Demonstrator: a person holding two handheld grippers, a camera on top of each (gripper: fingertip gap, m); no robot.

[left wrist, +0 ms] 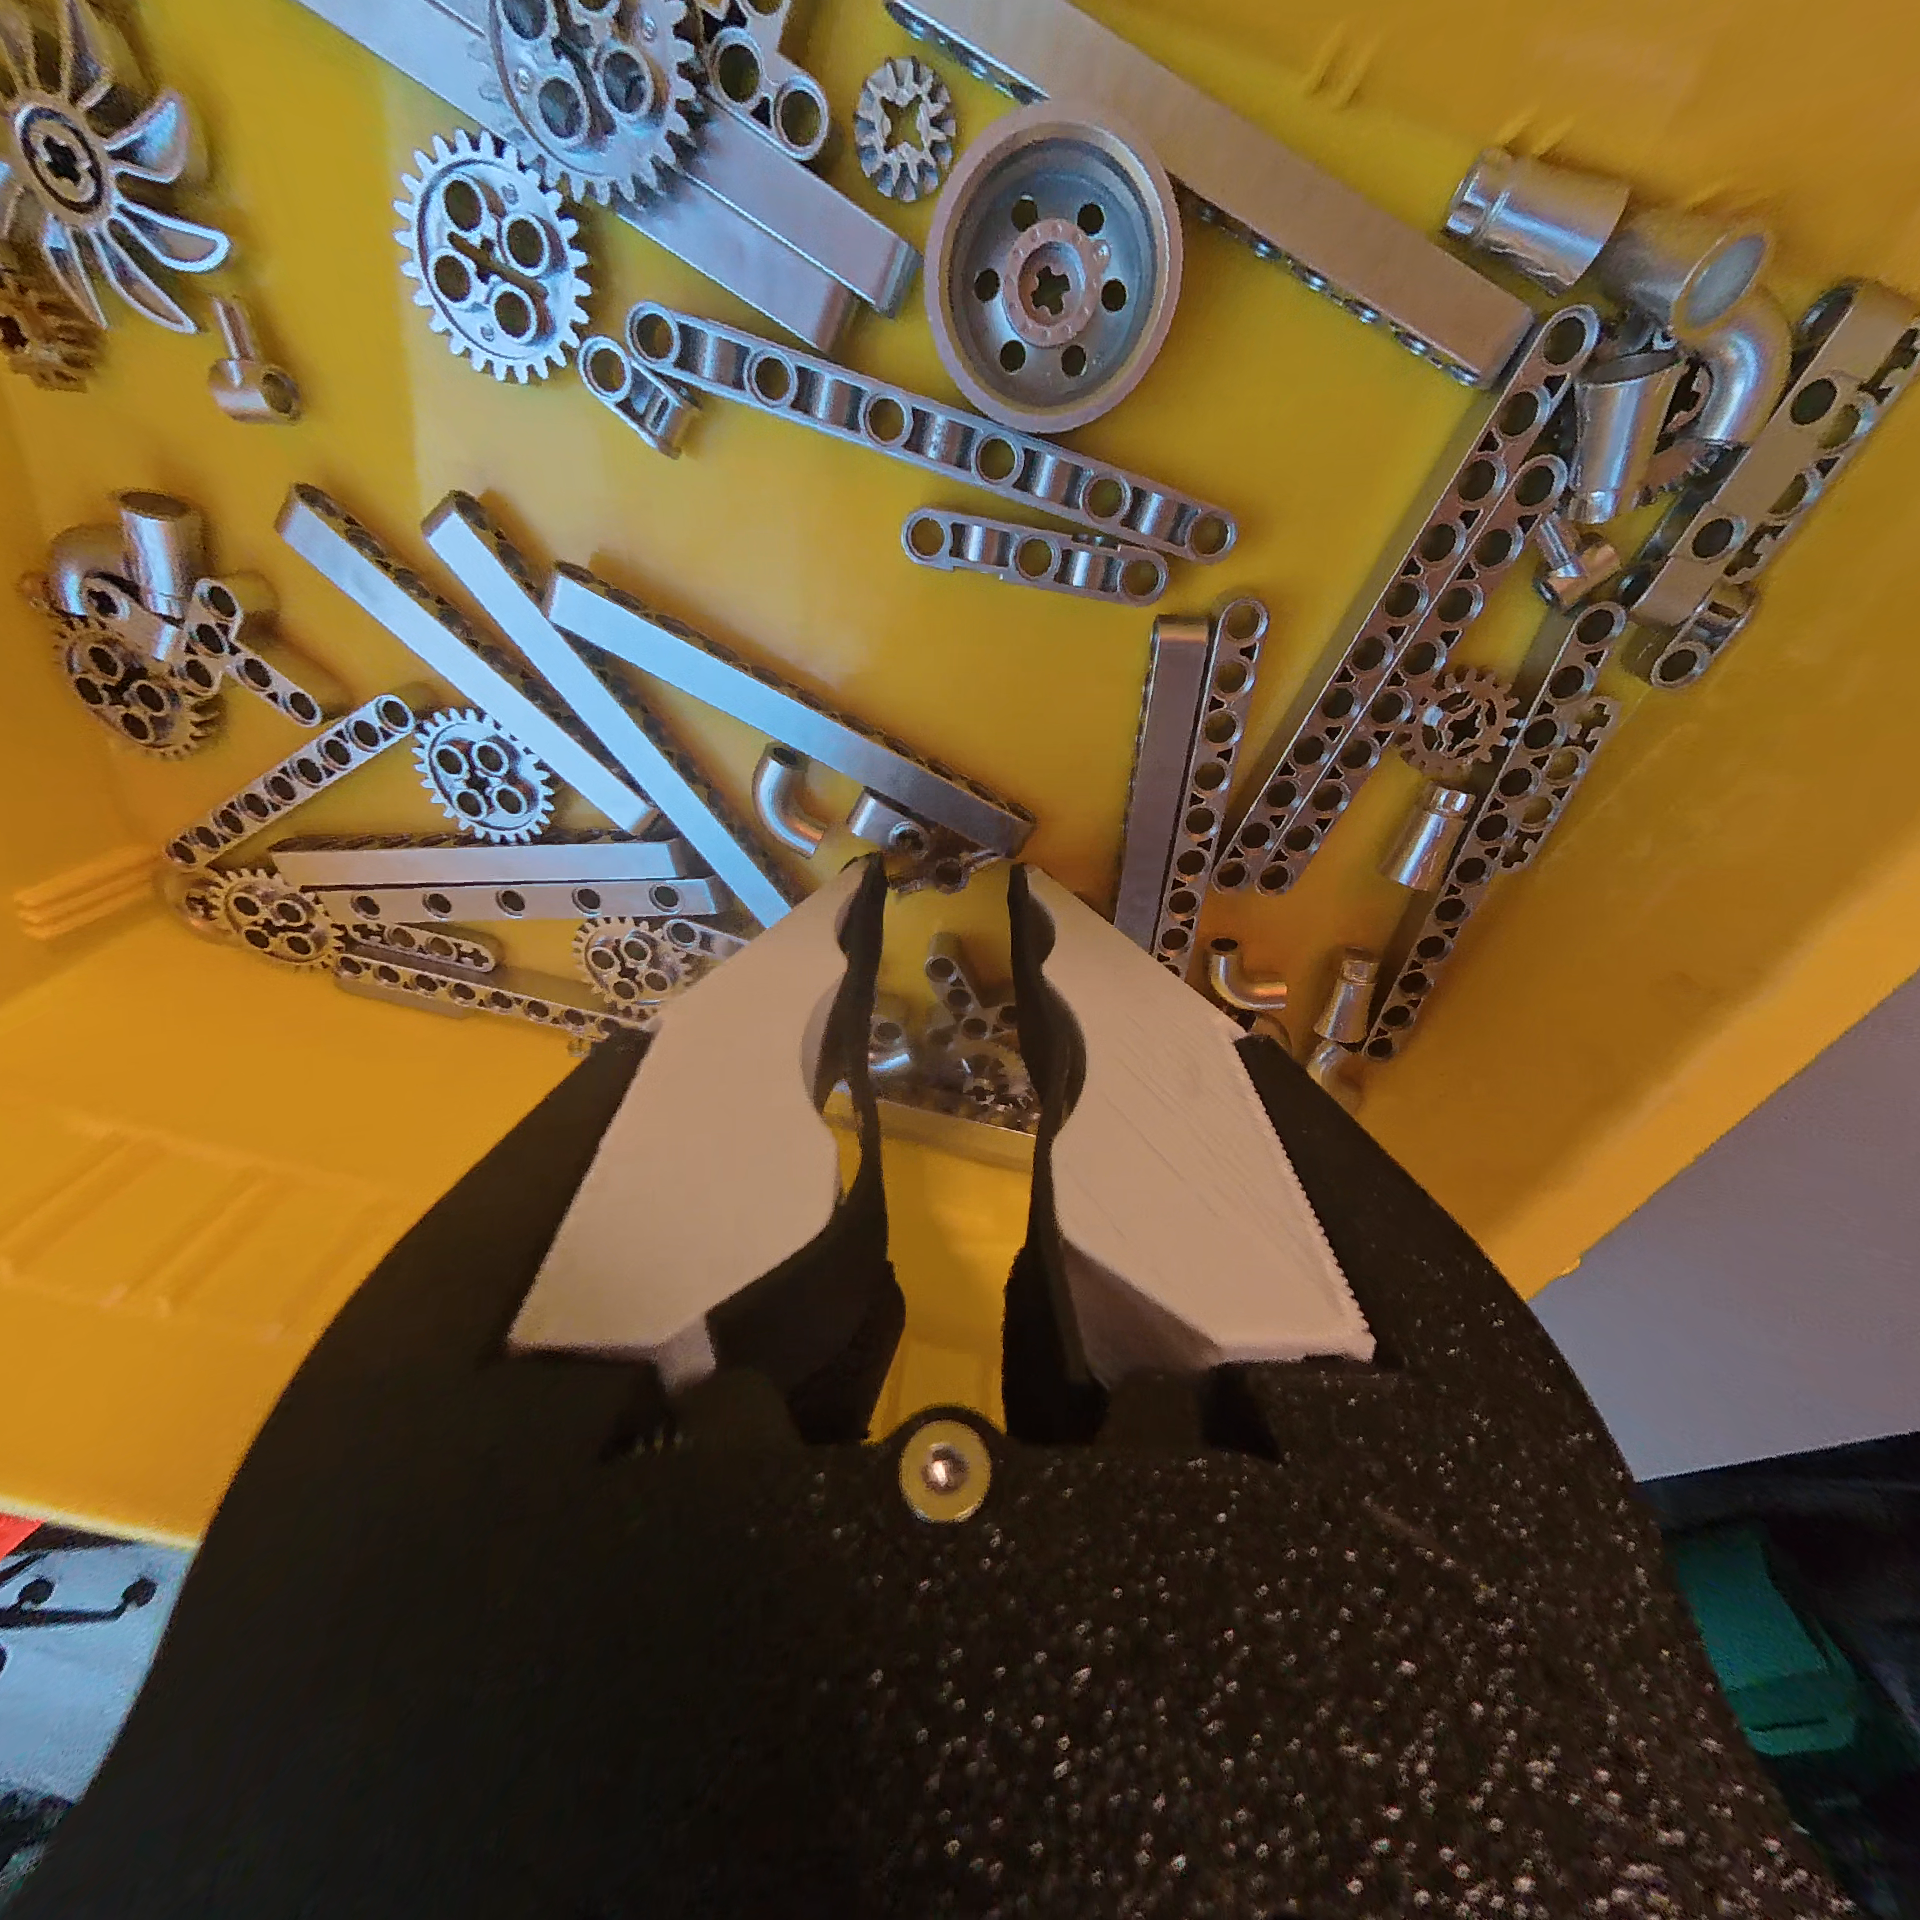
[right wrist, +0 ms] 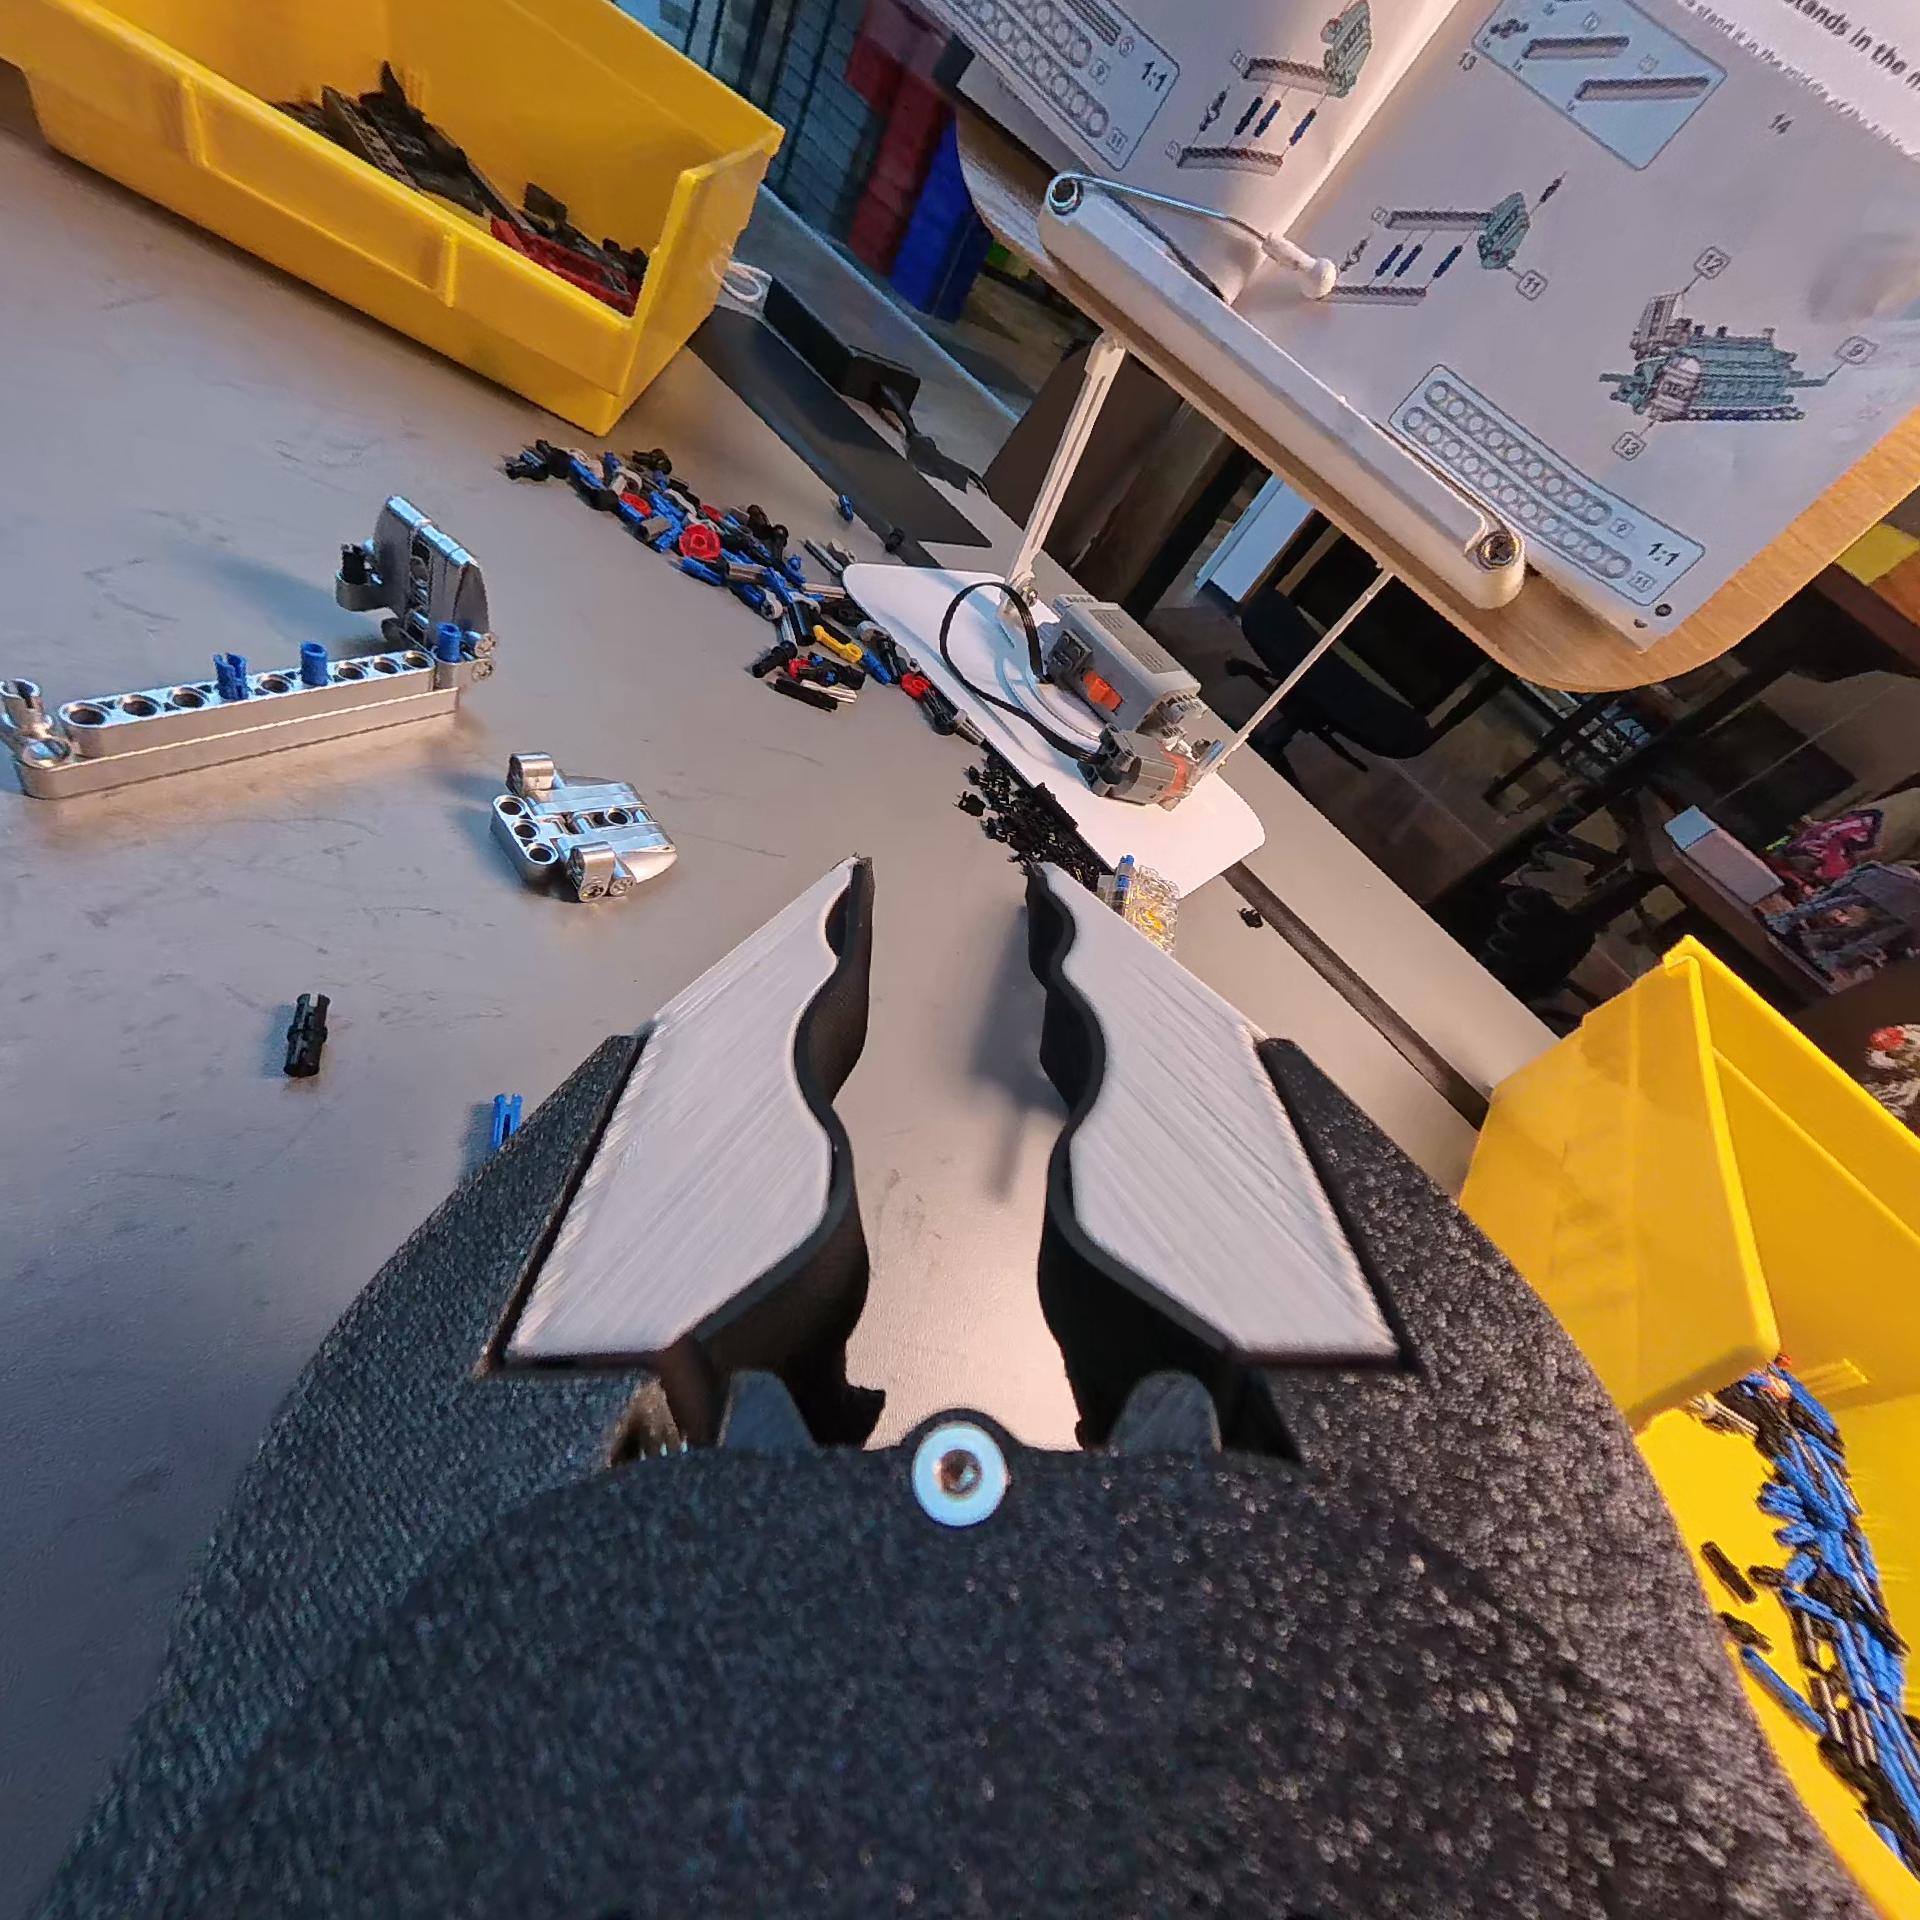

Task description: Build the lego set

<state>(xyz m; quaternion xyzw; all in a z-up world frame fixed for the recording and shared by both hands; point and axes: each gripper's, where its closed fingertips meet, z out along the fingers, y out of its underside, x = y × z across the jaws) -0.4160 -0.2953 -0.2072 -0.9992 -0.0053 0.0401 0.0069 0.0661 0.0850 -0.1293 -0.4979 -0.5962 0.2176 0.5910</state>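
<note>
My left gripper [left wrist: 943, 871] is open and reaches down into a yellow bin [left wrist: 260, 1039] full of silver building parts. Its tips are right at a small silver connector [left wrist: 914, 840] beside a curved pipe piece [left wrist: 784, 805] and under the end of a long silver beam [left wrist: 769, 707]. More small silver parts [left wrist: 961, 1023] lie between its fingers. My right gripper [right wrist: 948, 878] is open and empty above a grey table [right wrist: 260, 1195]. A silver beam assembly with blue pins [right wrist: 239, 707] and a small silver block [right wrist: 577, 826] lie to its left.
The left bin also holds gears [left wrist: 494, 255], a wheel hub [left wrist: 1055, 270] and holed beams [left wrist: 1413, 603]. On the table: a pile of small pins [right wrist: 748, 566], a grey motor on a white stand base [right wrist: 1122, 675], an instruction sheet [right wrist: 1558, 260], yellow bins [right wrist: 416, 197] [right wrist: 1662, 1195], loose pins [right wrist: 307, 1034]. Across from one pair of fingers to the other is roughly 60 cm.
</note>
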